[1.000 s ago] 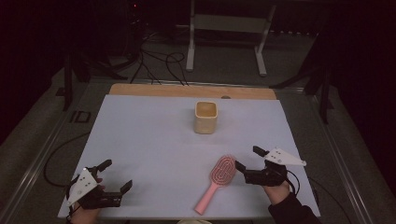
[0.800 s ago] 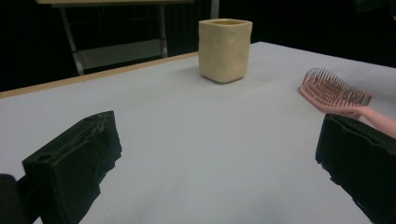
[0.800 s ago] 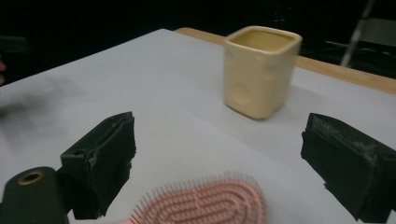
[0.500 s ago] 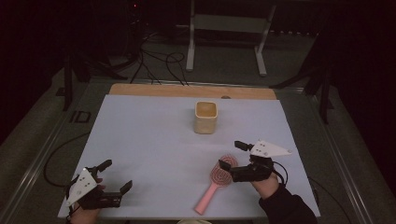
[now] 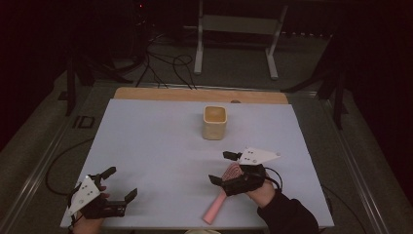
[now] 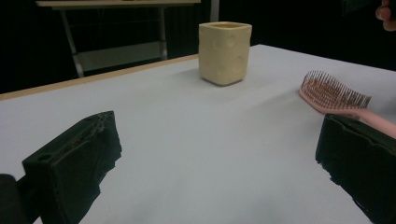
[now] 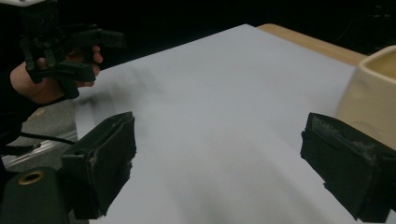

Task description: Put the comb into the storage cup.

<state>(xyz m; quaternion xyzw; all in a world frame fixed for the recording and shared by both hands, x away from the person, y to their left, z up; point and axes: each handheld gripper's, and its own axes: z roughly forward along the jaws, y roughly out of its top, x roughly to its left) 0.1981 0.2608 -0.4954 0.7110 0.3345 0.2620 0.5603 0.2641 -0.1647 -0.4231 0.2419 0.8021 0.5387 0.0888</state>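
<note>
Hairbrush [image 5: 225,192] | flat, handle toward person, bristle head toward cup [image 5: 215,122] | right gripper [image 5: 223,167] spread wide over head

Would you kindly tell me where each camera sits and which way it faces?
High view: above the near edge, looking forward and down on the white table; both forearms and tools show.
Left gripper view: on the left tool, facing the square cream cup and pink bristled hairbrush.
Right gripper view: on the right tool, facing the left hand.
All share the cup.
</note>
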